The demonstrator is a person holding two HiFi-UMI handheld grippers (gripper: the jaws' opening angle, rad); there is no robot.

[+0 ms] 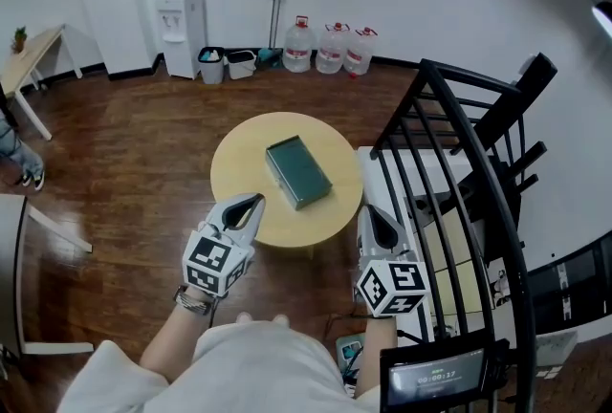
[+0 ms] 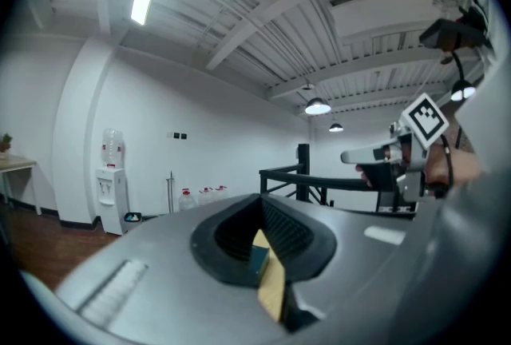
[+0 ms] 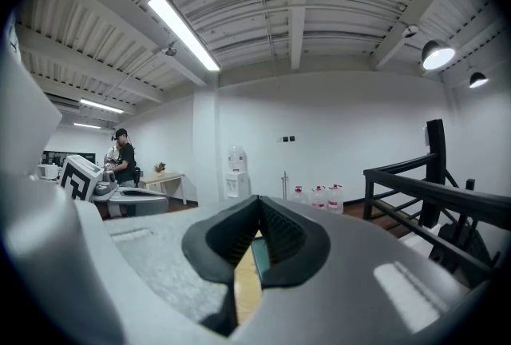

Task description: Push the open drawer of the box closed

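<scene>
While the left tongs [image 1: 255, 202] and right tongs [image 1: 371, 211] hover shut and empty, the dark-green metal box [image 1: 298, 172] at the middle of the round wooden worktop [image 1: 239, 163] sits untouched.

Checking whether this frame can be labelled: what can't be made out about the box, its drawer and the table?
- Drawer of the box: head view, too small and seen from above; open or shut, and on which side, unclear.
- Left gripper view: the shut left tool hides all but a sliver of box and table.
- Right gripper view: the shut right tool likewise.
</scene>
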